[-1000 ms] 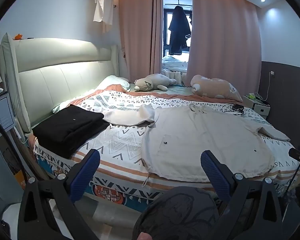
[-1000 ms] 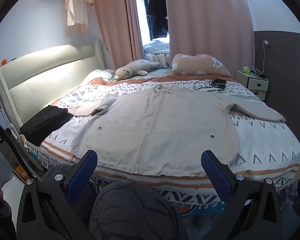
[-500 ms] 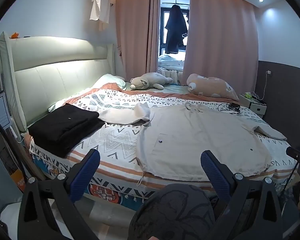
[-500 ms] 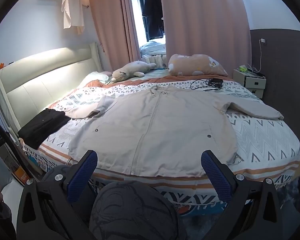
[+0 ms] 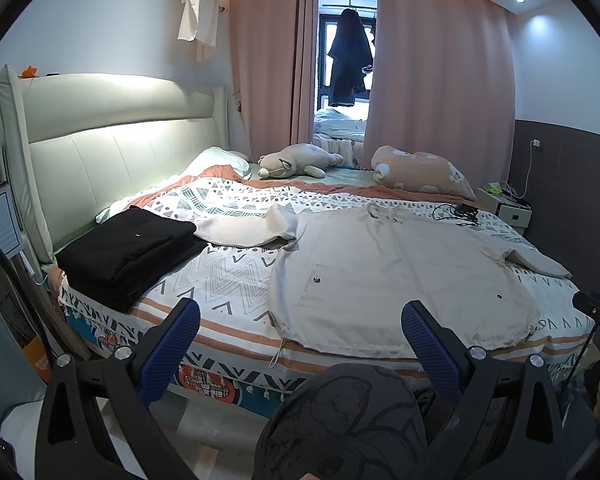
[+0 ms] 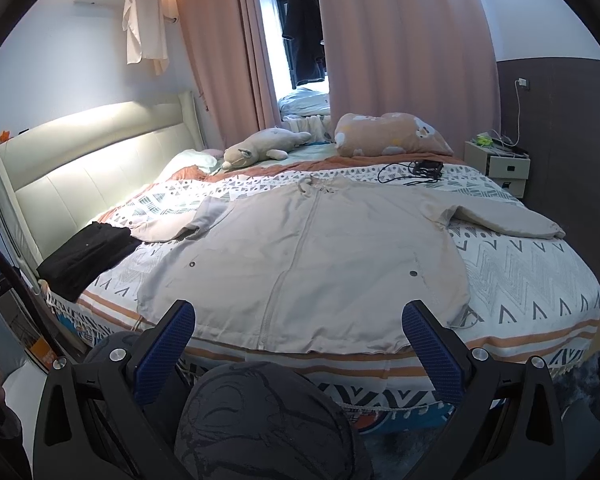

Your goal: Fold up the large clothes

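Both views have drawn back slightly from the bed (image 6: 540, 280); left claw (image 5: 300, 332) and right claw (image 6: 300, 330) gape empty; start with the jacket (image 6: 320, 248) sleeves, lower centre.

A beige zip-front jacket (image 6: 308, 256) lies flat on the bed, sleeves spread, apparently front side up.

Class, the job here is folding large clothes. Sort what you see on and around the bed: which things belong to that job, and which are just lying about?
Belongs to the job:
beige jacket, spread flat
folded black garment
left tongs, open
right tongs, open

Just lying about:
plush toy
patterned pillow
black cable
nightstand
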